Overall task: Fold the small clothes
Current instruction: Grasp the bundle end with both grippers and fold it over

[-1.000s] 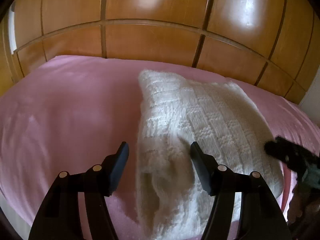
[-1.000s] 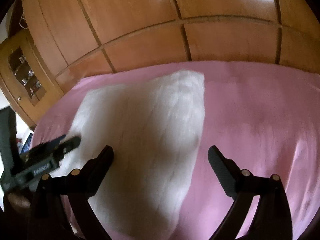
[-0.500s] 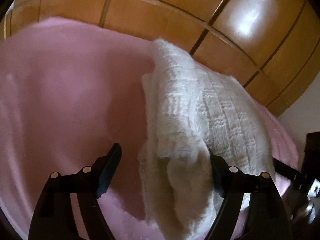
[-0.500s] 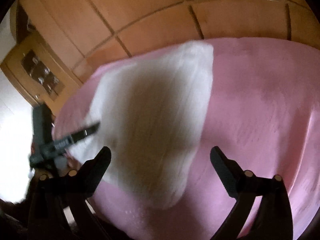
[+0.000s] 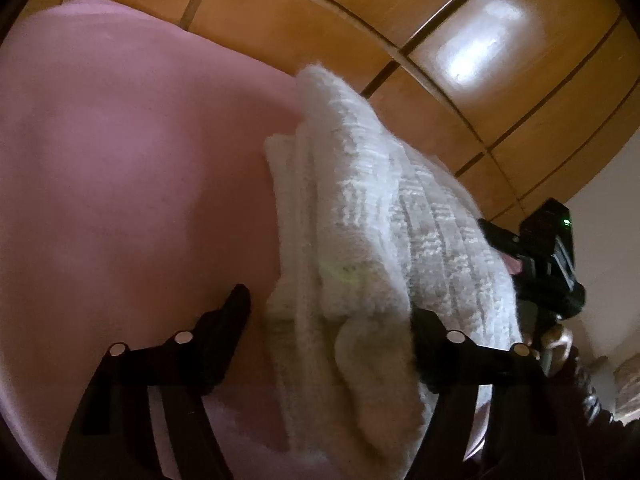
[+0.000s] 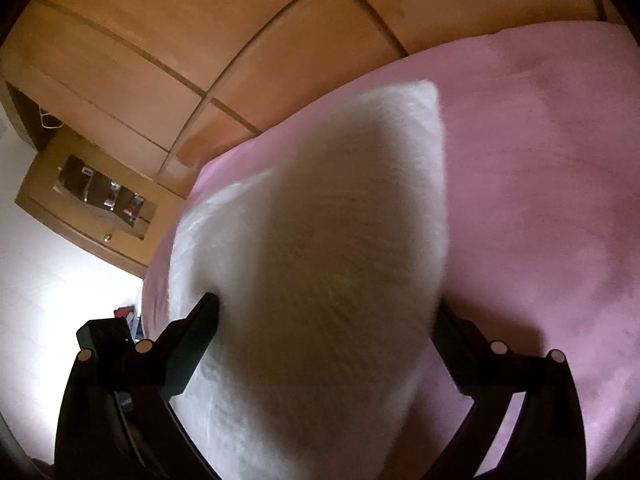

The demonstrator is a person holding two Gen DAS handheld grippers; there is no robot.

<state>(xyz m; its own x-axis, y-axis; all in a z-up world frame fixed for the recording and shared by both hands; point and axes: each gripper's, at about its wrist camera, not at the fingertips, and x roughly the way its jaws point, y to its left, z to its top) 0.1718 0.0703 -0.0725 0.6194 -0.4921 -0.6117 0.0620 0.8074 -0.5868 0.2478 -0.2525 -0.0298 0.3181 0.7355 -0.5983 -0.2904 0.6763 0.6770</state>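
Observation:
A white knitted garment (image 5: pixel 384 216) lies folded in a long strip on the pink bed cover (image 5: pixel 120 160). My left gripper (image 5: pixel 330 312) straddles its near end, jaws closing. The left finger stands just clear of the cloth; the right finger is half hidden behind it. In the right wrist view the same garment (image 6: pixel 320 240), blurred, fills the gap of my right gripper (image 6: pixel 326 306), whose jaws stay wide. The right gripper (image 5: pixel 516 248) also shows at the garment's right edge in the left wrist view.
Glossy wooden wardrobe panels (image 5: pixel 400 20) rise behind the bed. A wooden cabinet with a glazed niche (image 6: pixel 100 196) and a white wall (image 6: pixel 40 280) stand left of the bed. A person's hand (image 5: pixel 560 340) grips the right tool. The left gripper's body (image 6: pixel 104 340) shows at lower left.
Both grippers have tilted and closed in on the garment, whose near end now lies between each pair of jaws. The left jaws widened, then narrowed a little.

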